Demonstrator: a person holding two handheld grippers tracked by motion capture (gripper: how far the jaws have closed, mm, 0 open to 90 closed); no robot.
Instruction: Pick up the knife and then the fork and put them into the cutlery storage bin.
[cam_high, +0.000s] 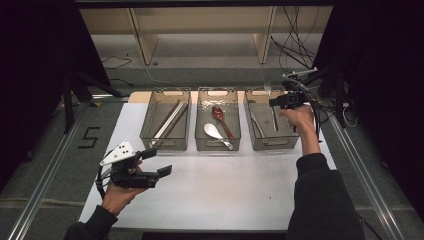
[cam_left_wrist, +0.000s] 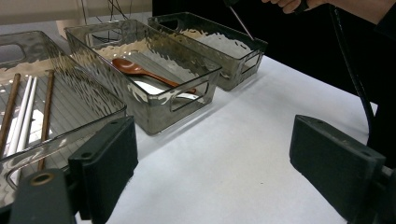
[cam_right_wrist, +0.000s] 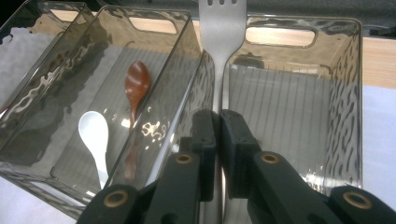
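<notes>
Three clear grey bins stand in a row across the white table. My right gripper (cam_high: 276, 102) (cam_right_wrist: 217, 116) is shut on the handle of a metal fork (cam_high: 267, 87) (cam_right_wrist: 222, 28), holding it tines up over the right bin (cam_high: 272, 145) (cam_right_wrist: 345, 60). In the middle bin (cam_high: 199, 145) (cam_right_wrist: 56, 172) lie a brown spoon (cam_high: 218, 114) (cam_right_wrist: 137, 84) and a white spoon (cam_high: 214, 132) (cam_right_wrist: 95, 135). Several chopsticks (cam_high: 169, 120) (cam_left_wrist: 28, 107) fill the left bin (cam_high: 145, 131). My left gripper (cam_high: 159, 162) (cam_left_wrist: 219, 158) is open near the front left of the table, with nothing between its jaws.
The white table surface (cam_high: 225, 185) stretches in front of the bins. A wooden shelf unit (cam_high: 200, 30) stands behind the table and loose cables (cam_high: 295, 40) hang at the back right. Metal rails (cam_high: 45, 175) run along both sides.
</notes>
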